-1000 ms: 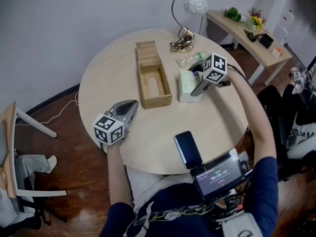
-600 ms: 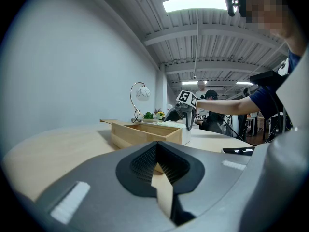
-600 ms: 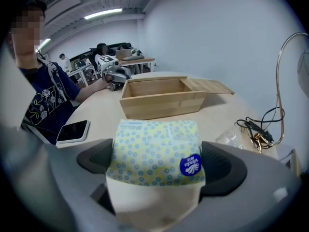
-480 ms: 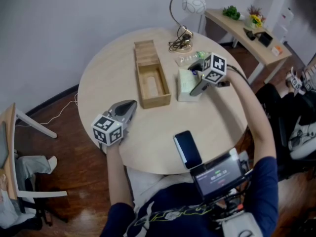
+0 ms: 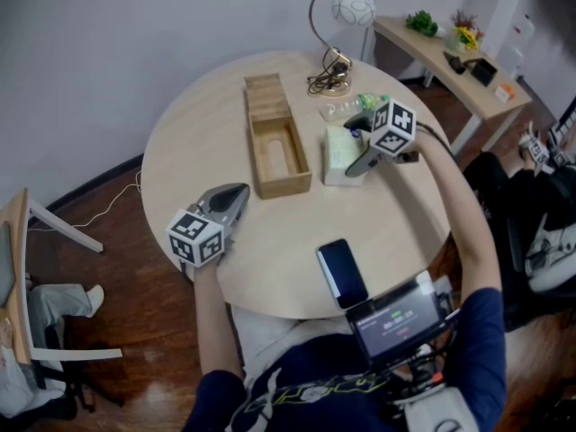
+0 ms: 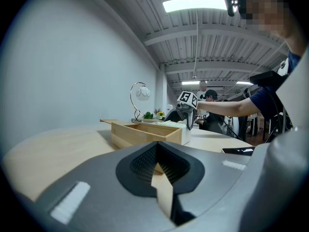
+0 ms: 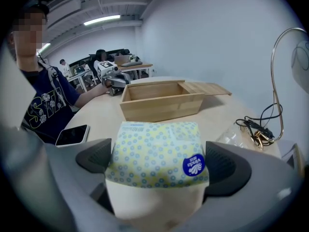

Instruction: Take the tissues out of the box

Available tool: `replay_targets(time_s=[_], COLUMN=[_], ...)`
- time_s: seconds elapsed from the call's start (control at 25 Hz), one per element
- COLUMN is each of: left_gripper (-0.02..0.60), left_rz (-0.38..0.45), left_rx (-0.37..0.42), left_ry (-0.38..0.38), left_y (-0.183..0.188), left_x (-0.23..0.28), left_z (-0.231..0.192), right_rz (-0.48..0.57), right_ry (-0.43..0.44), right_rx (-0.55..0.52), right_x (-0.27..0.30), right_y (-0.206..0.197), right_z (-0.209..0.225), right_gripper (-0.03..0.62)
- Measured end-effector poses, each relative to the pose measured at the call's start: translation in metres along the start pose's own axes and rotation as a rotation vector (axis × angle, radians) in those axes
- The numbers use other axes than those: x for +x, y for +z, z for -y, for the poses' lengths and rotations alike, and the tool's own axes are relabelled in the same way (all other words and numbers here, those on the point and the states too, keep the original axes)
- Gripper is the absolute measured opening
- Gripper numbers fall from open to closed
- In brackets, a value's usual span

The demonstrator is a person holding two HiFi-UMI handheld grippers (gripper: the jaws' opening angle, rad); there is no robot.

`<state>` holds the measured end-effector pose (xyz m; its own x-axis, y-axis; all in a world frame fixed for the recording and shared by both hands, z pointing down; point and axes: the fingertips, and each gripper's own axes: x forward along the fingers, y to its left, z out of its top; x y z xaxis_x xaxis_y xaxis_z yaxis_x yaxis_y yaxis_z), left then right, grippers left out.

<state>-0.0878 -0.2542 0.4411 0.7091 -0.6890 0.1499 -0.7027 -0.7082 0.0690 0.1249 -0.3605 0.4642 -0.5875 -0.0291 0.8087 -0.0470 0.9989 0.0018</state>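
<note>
A pack of tissues (image 5: pixel 337 151) in yellow-dotted wrap lies on the round table (image 5: pixel 193 147), just right of the open wooden box (image 5: pixel 279 156). The box looks empty, with its sliding lid pushed toward the far end. My right gripper (image 5: pixel 356 162) reaches over the pack from the right. In the right gripper view the pack (image 7: pixel 157 151) fills the space between both pads (image 7: pixel 94 156) and touches them. My left gripper (image 5: pixel 234 196) rests shut on the table near the front left, holding nothing. It points toward the box (image 6: pixel 145 132).
A black phone (image 5: pixel 341 273) lies near the table's front edge. A gooseneck lamp (image 5: pixel 346 12), tangled cables (image 5: pixel 328 81) and a clear plastic bottle (image 5: pixel 353 108) stand behind the pack. A chair (image 5: pixel 27 268) is at the far left.
The right gripper has shifted very slightly up and to the right at the pack. The left gripper and the box have stayed put.
</note>
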Motion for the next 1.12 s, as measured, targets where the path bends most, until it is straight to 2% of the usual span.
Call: replay_targets(time_s=[0.12, 0.24, 0.36, 0.52, 0.56, 0.64, 0.72, 0.76, 0.8, 0.92, 0.96, 1.12], left_gripper=[0.003, 0.003, 0.003, 0.003, 0.003, 0.003, 0.003, 0.003, 0.003, 0.003, 0.003, 0.003], left_rz=[0.0, 0.0, 0.002, 0.003, 0.003, 0.002, 0.002, 0.002, 0.003, 0.003, 0.004, 0.006], left_rx=[0.003, 0.004, 0.005, 0.004, 0.005, 0.006, 0.007, 0.007, 0.007, 0.003, 0.001, 0.0], left_ry=[-0.001, 0.0, -0.001, -0.003, -0.002, 0.001, -0.001, -0.002, -0.002, 0.002, 0.003, -0.004], left_y=[0.001, 0.001, 0.002, 0.001, 0.001, 0.001, 0.001, 0.002, 0.002, 0.001, 0.001, 0.001], left_x=[-0.001, -0.001, -0.001, -0.001, -0.001, -0.002, -0.002, -0.002, -0.002, -0.003, -0.003, -0.003], left_z=[0.001, 0.001, 0.001, 0.002, 0.002, 0.001, 0.002, 0.001, 0.001, 0.0, 0.0, 0.001], right_rz=[0.044, 0.18, 0.366, 0.702, 0.792, 0.967, 1.089, 1.127, 1.155, 1.191, 1.193, 1.171], right_ry=[-0.031, -0.078, -0.151, -0.235, -0.271, -0.355, -0.405, -0.415, -0.42, -0.414, -0.41, -0.403], right_rx=[0.003, -0.037, -0.057, -0.065, -0.068, -0.057, -0.035, -0.025, -0.009, 0.049, 0.064, 0.063], right_x=[-0.004, -0.017, -0.04, -0.074, -0.083, -0.102, -0.122, -0.129, -0.13, -0.121, -0.115, -0.1], right_y=[0.002, 0.019, 0.036, 0.046, 0.046, 0.05, 0.069, 0.075, 0.074, 0.049, 0.039, 0.025], right_z=[0.0, -0.005, -0.013, -0.043, -0.053, -0.079, -0.111, -0.123, -0.131, -0.138, -0.138, -0.143], right_gripper=[0.584, 0.584, 0.584, 0.572, 0.549, 0.422, 0.359, 0.314, 0.244, 0.041, 0.002, 0.002])
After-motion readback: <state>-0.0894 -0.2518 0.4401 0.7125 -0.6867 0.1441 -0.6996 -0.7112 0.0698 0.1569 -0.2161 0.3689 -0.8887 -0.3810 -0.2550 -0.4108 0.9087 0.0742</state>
